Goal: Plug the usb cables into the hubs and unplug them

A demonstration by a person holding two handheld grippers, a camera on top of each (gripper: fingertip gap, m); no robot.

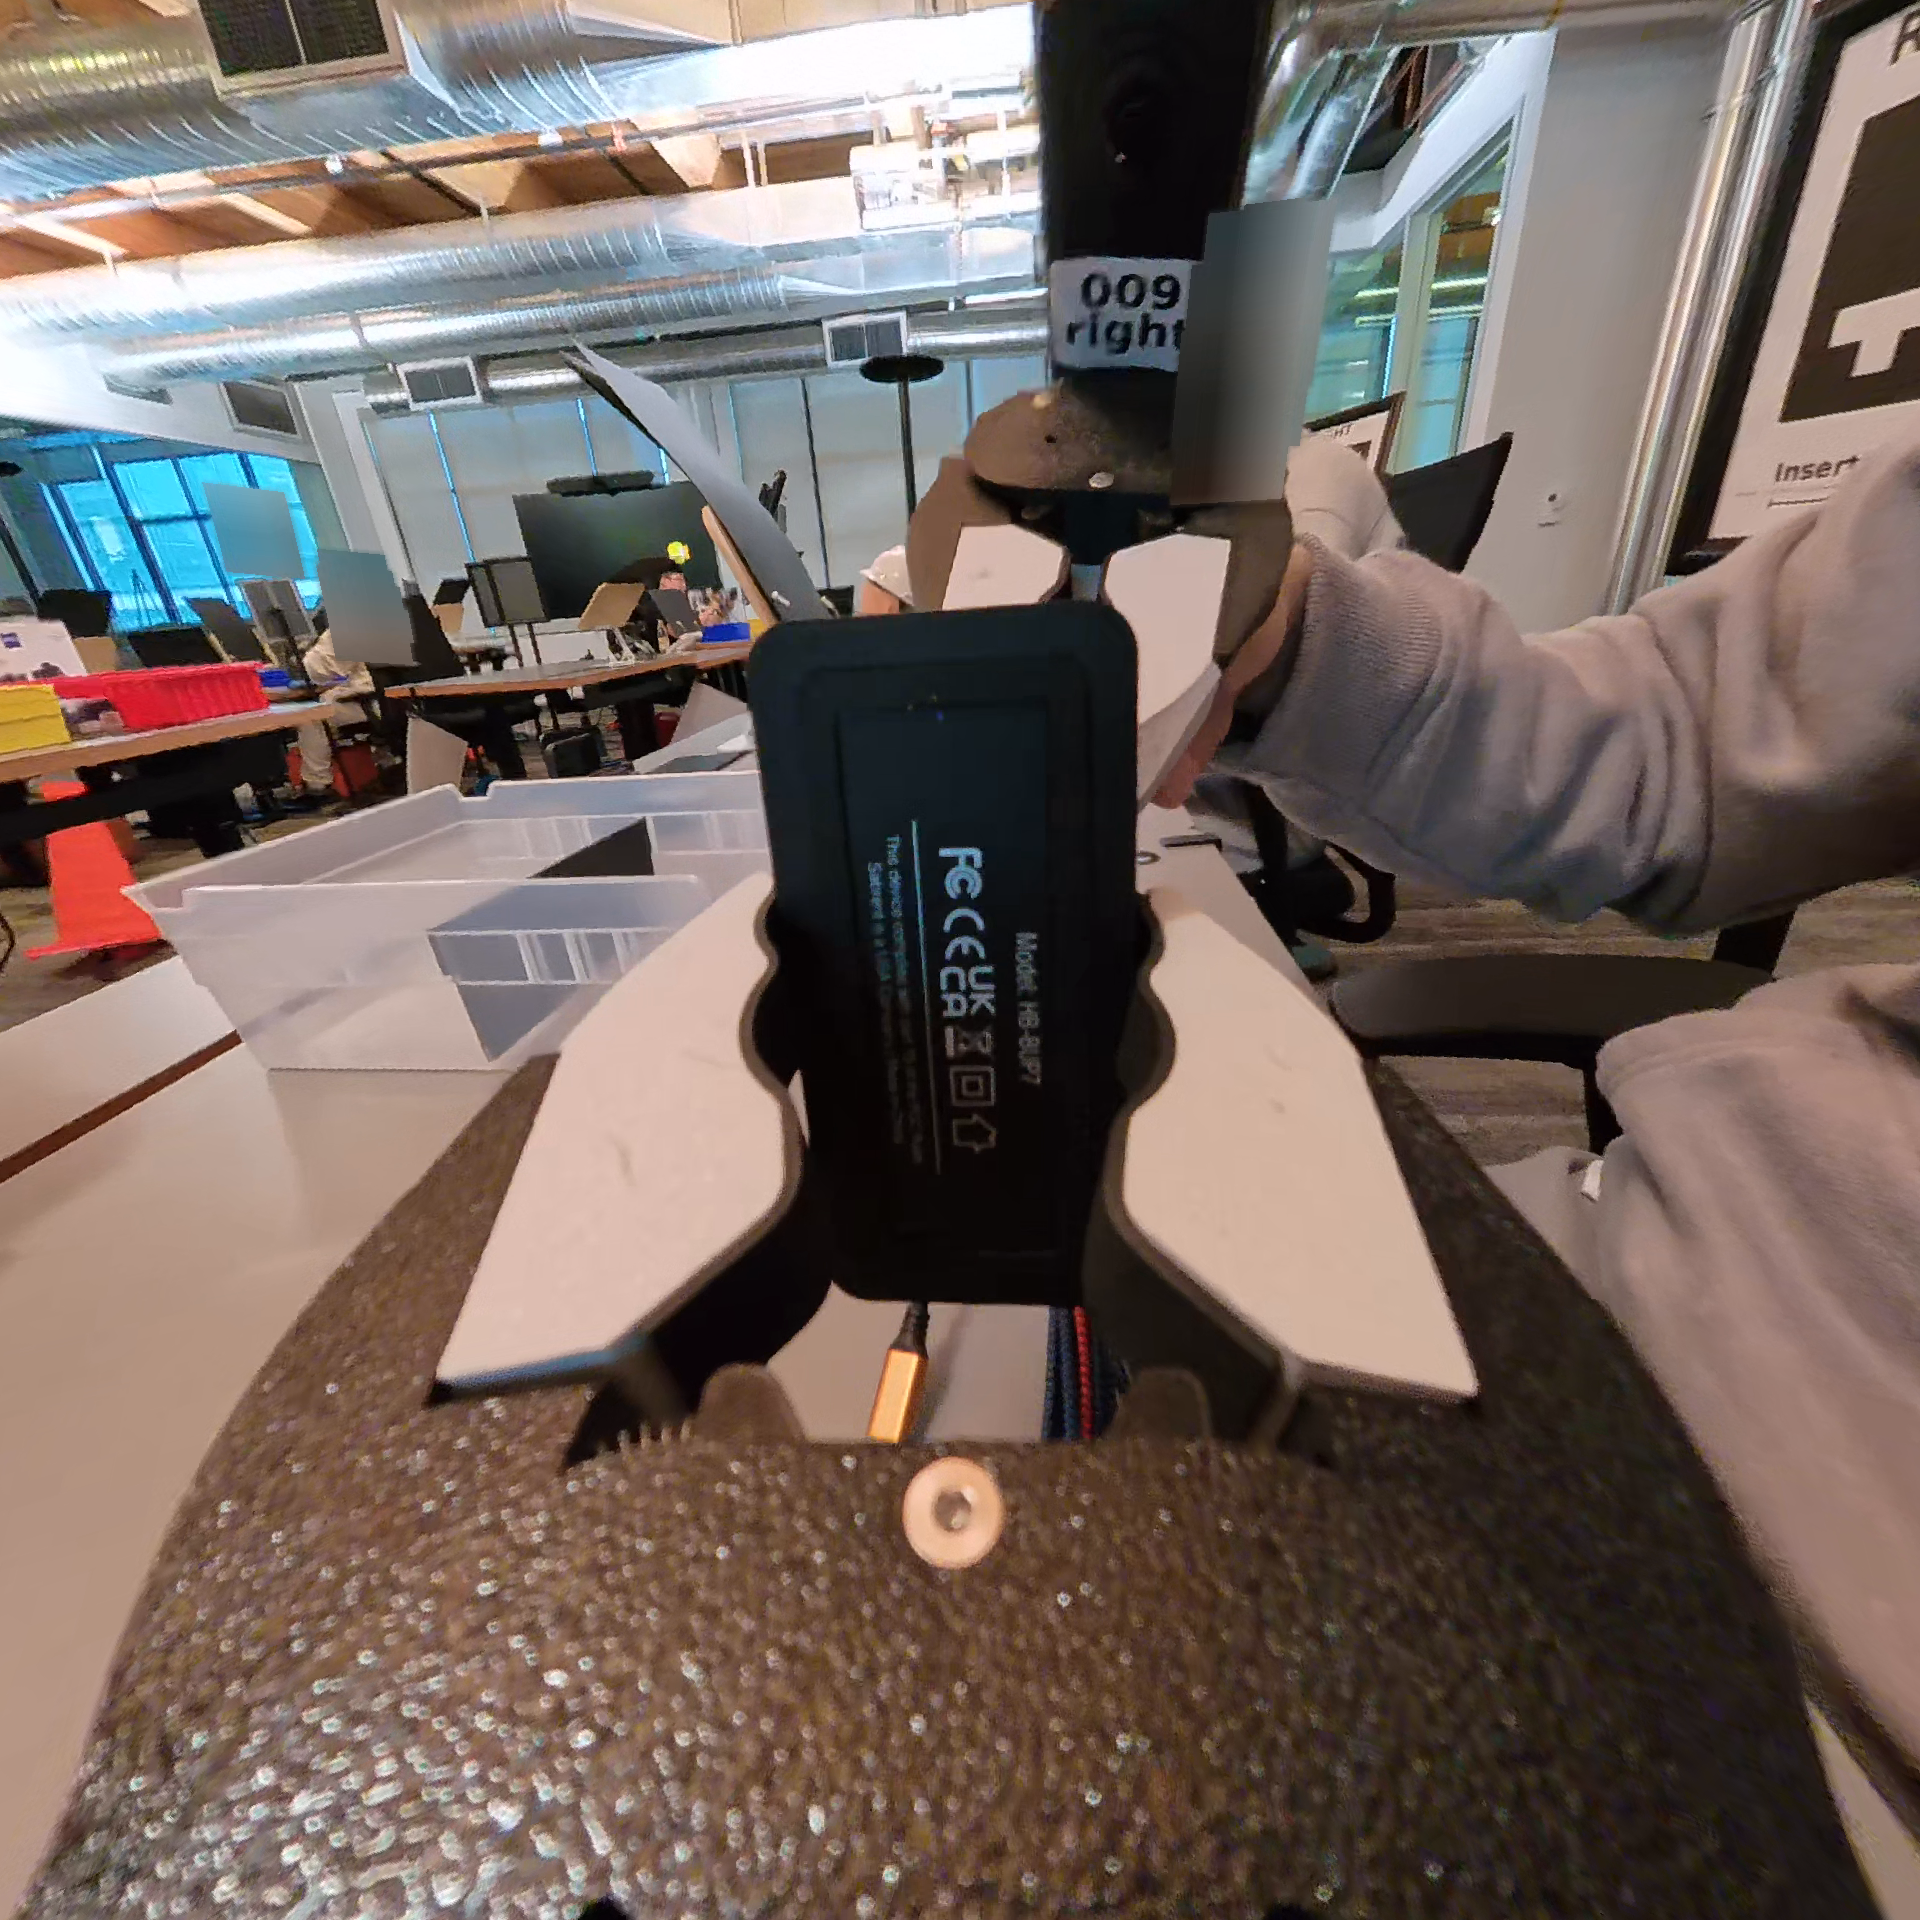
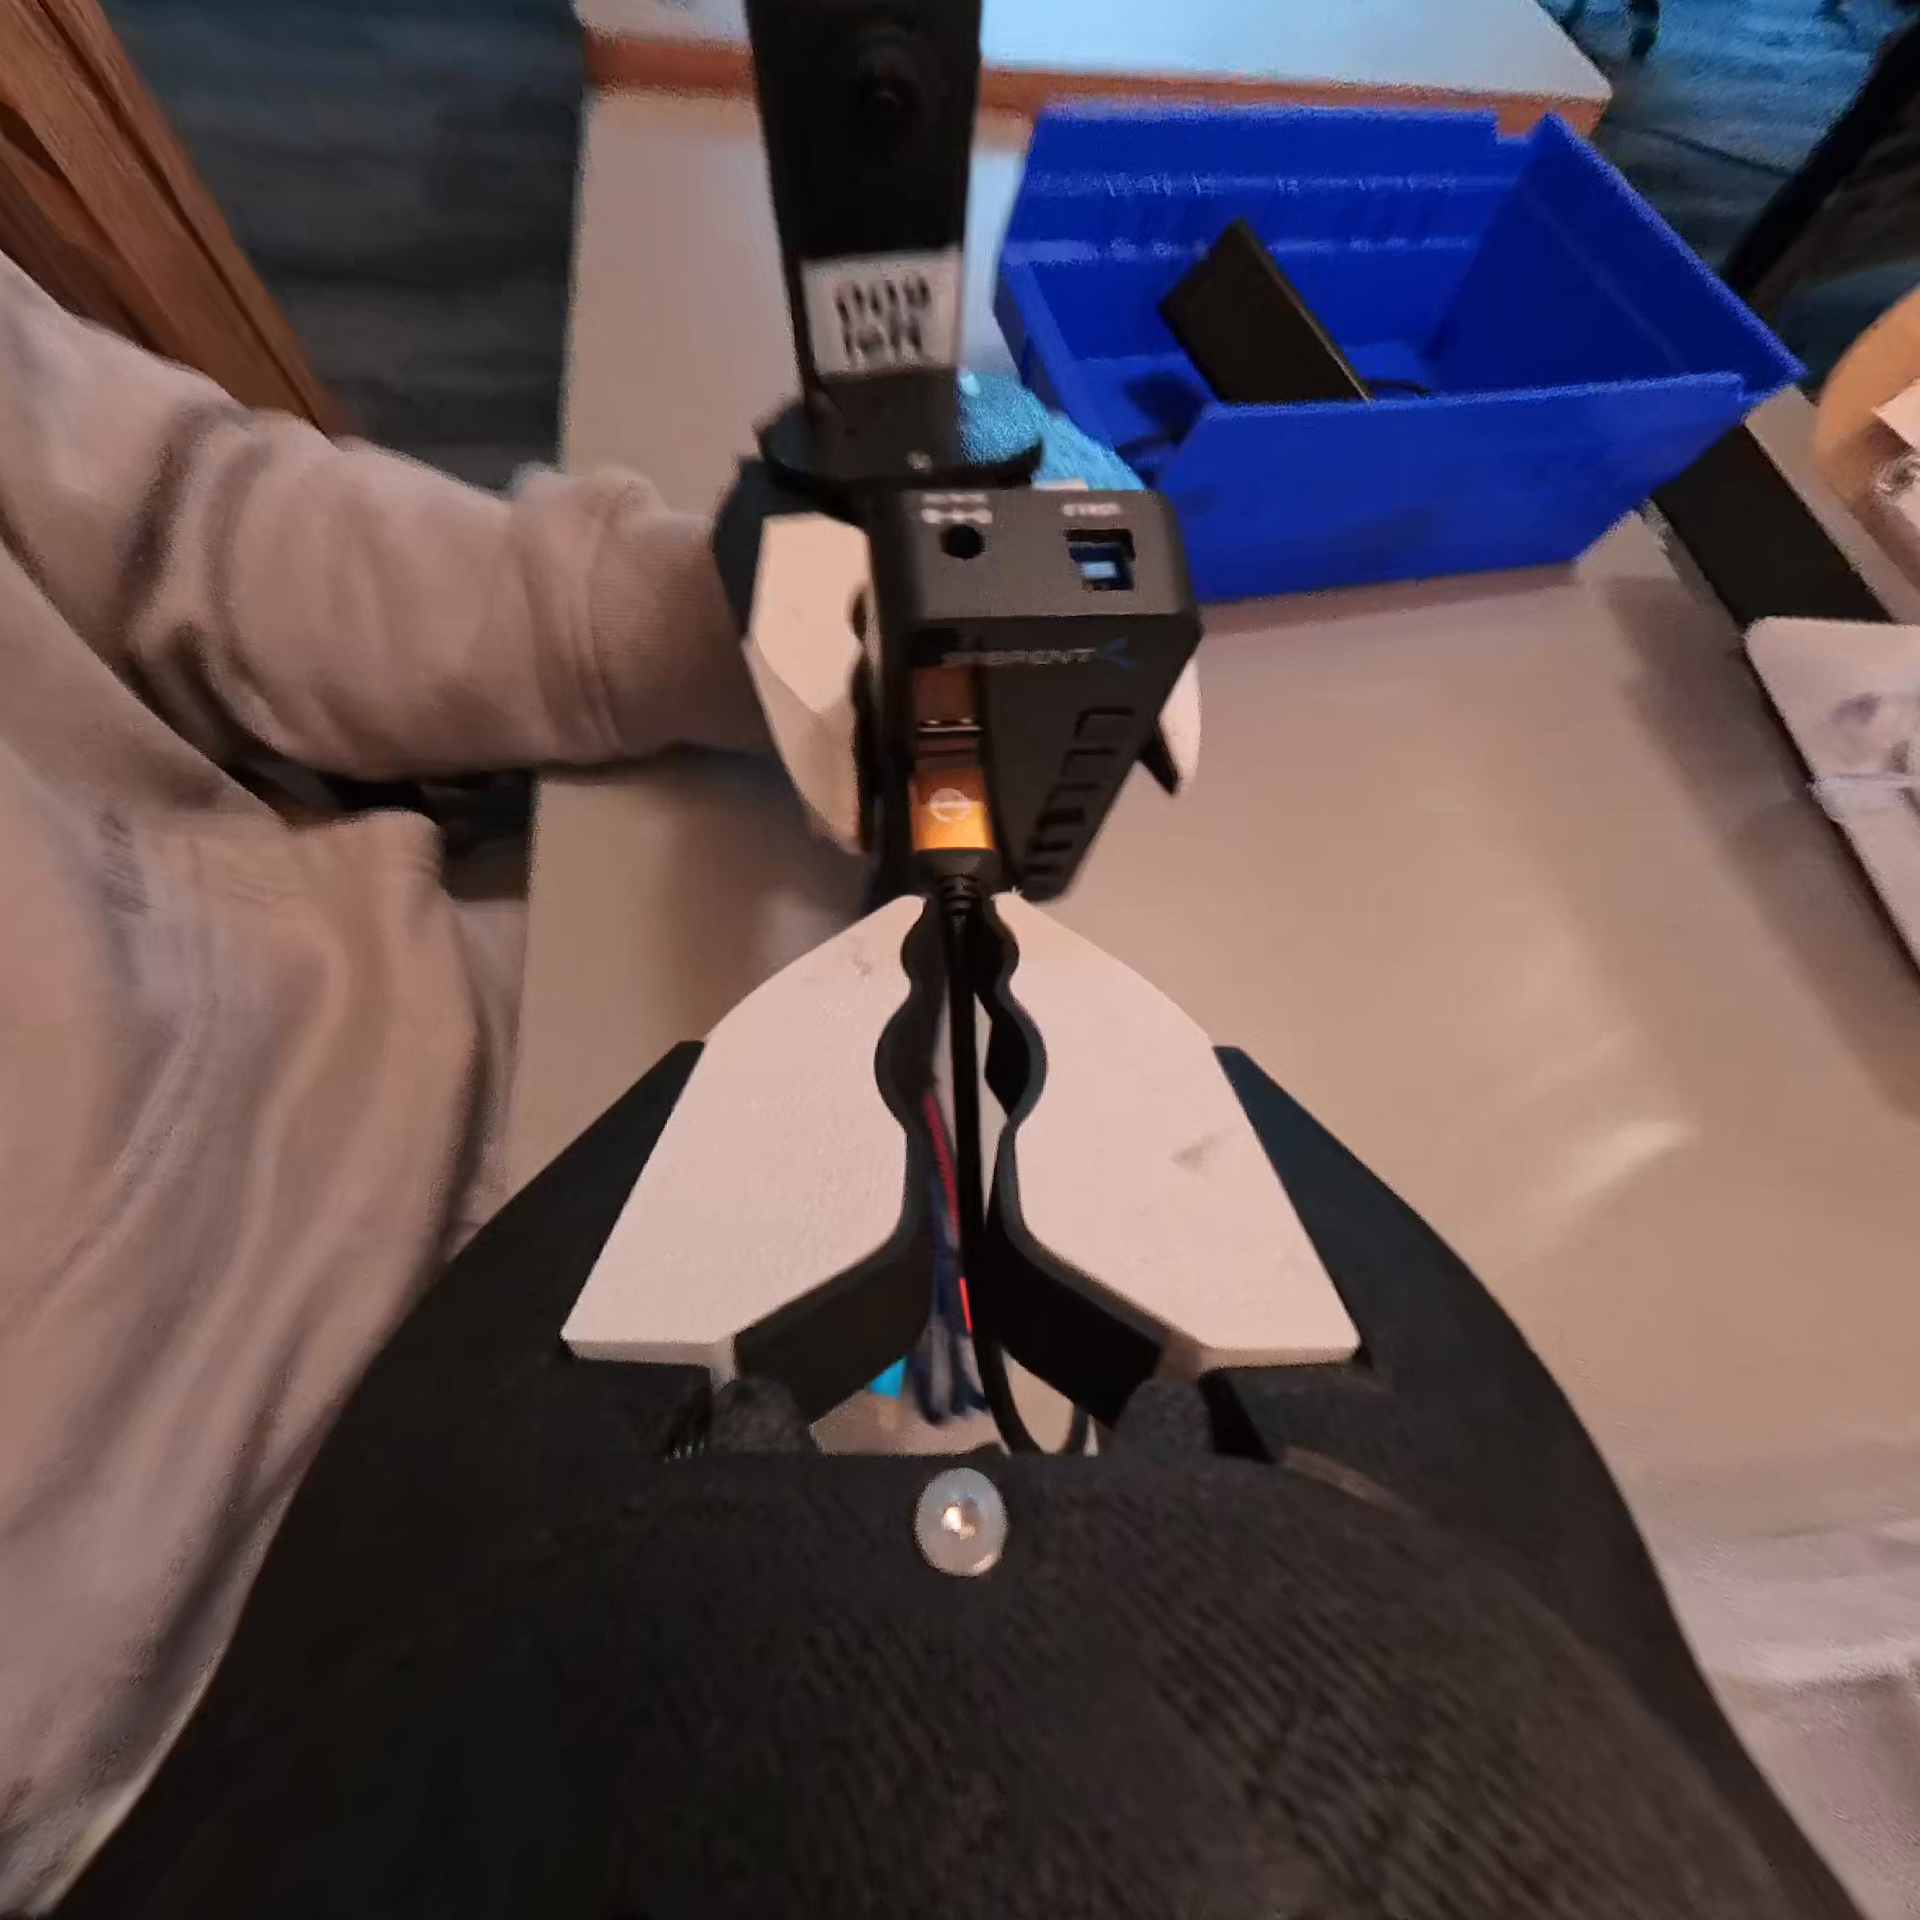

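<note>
My left gripper (image 1: 956,925) is shut on a black USB hub (image 1: 935,790) and holds it upright above the table, labelled underside toward its camera. In the right wrist view the hub (image 2: 1039,613) shows its end sockets and its port face. An orange USB plug (image 2: 951,821) lies against that face with its metal tip showing; I cannot tell how deep it sits. My right gripper (image 2: 961,909) is shut on the plug's black cable (image 2: 966,1039) just behind the plug. It shows above the hub in the left wrist view (image 1: 1086,582). The orange plug (image 1: 899,1382) and a blue-red braided cable (image 1: 1081,1371) show below the hub.
A blue bin (image 2: 1455,488) with another black hub (image 2: 1257,322) stands at the back right of the table (image 2: 1351,883). Clear plastic bins (image 1: 416,914) stand to the left. A person's grey sleeves (image 1: 1558,727) are close by. A black chair (image 1: 1538,997) is on the right.
</note>
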